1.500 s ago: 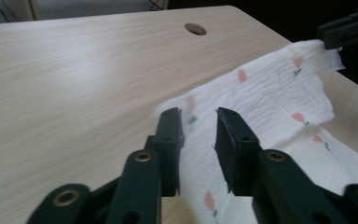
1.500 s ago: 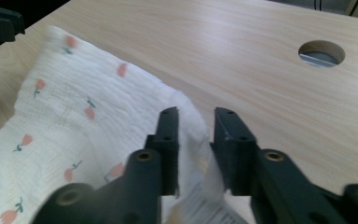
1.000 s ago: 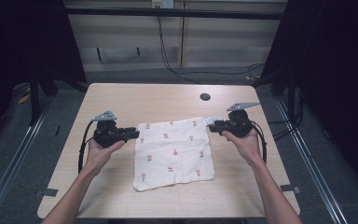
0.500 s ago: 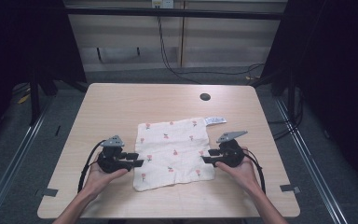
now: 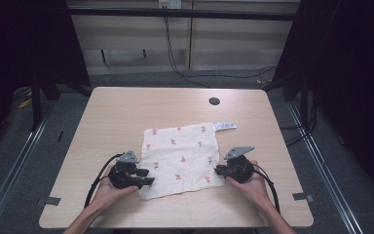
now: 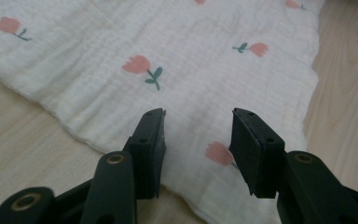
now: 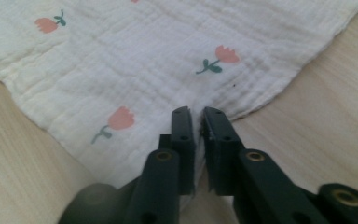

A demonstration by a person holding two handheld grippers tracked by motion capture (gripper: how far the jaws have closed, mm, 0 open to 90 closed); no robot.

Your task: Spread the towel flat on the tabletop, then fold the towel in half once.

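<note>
The cloth [image 5: 182,160] lies flat near the middle of the table [image 5: 126,112], tag corner at the far right. The right gripper [image 5: 220,170] has just pinched shut on the cloth's near right corner, ready to lift it. The left gripper [image 5: 148,177] sits at the near left corner; its jaws have just been opening and straddle the hem without pressing, likely preparing a matching grip.
</note>
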